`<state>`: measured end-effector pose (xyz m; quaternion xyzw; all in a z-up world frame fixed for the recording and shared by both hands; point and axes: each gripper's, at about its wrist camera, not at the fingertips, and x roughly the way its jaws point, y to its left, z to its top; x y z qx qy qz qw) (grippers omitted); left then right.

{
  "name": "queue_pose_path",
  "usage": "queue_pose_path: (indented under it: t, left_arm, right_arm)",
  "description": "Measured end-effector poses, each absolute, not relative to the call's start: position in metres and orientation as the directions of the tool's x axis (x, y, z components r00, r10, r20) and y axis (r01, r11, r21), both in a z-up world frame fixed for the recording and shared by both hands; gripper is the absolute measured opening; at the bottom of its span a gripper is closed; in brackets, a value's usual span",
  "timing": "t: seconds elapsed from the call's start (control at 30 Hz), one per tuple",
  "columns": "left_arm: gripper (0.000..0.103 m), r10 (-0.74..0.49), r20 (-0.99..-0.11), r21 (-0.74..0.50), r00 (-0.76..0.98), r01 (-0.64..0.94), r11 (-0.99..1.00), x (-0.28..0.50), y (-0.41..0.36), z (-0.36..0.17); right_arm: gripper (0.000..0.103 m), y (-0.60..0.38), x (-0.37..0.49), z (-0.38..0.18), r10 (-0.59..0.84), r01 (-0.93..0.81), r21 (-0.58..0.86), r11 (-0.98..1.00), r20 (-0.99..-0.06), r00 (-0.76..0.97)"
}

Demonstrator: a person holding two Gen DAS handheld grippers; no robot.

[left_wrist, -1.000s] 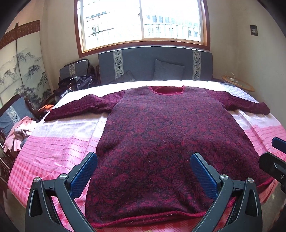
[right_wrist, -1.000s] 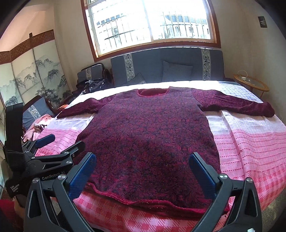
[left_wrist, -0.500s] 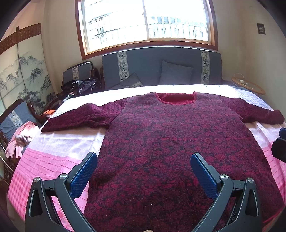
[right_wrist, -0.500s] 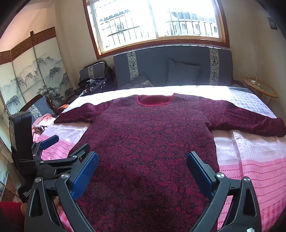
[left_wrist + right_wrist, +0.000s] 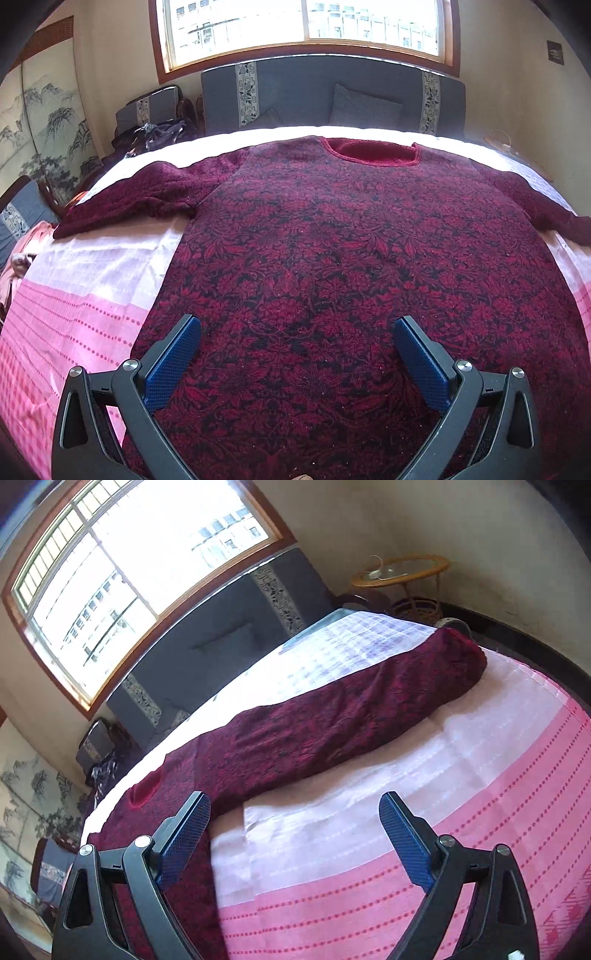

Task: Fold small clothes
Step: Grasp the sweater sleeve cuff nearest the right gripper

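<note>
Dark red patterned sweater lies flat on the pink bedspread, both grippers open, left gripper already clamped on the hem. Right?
Not quite. In the left wrist view the left gripper is open above the dark red patterned sweater, holding nothing. The pink bedspread and the open right gripper check out.

Two wrist cams, one bed, pretty different angles

Left wrist view sits low and close over the dark red patterned knit sweater (image 5: 354,266), facing straight up the bed to the window; right wrist view is rolled sideways, aimed at the sweater's right sleeve (image 5: 354,716) and pink-and-white woven bedspread (image 5: 424,849). Both catch sweater, bedspread, window.
</note>
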<state>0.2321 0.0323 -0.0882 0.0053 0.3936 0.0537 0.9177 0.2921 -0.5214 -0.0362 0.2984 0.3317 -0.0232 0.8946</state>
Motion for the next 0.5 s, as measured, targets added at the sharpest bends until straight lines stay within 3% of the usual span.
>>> queue_pose_path:
  t: [0.2, 0.5]
  left_arm:
    - [0.103, 0.117, -0.709, 0.084, 0.695, -0.081, 0.993, 0.230, 0.024, -0.088]
    - [0.103, 0.094, -0.725, 0.067, 0.683, -0.066, 0.996, 0.234, 0.027, -0.090]
  right_arm:
    - [0.086, -0.643, 0.308, -0.067, 0.109, 0.413, 0.690, 0.594, -0.578, 0.809]
    - [0.074, -0.688, 0.344, -0.091, 0.072, 0.513, 0.680, 0.524, -0.636, 0.769]
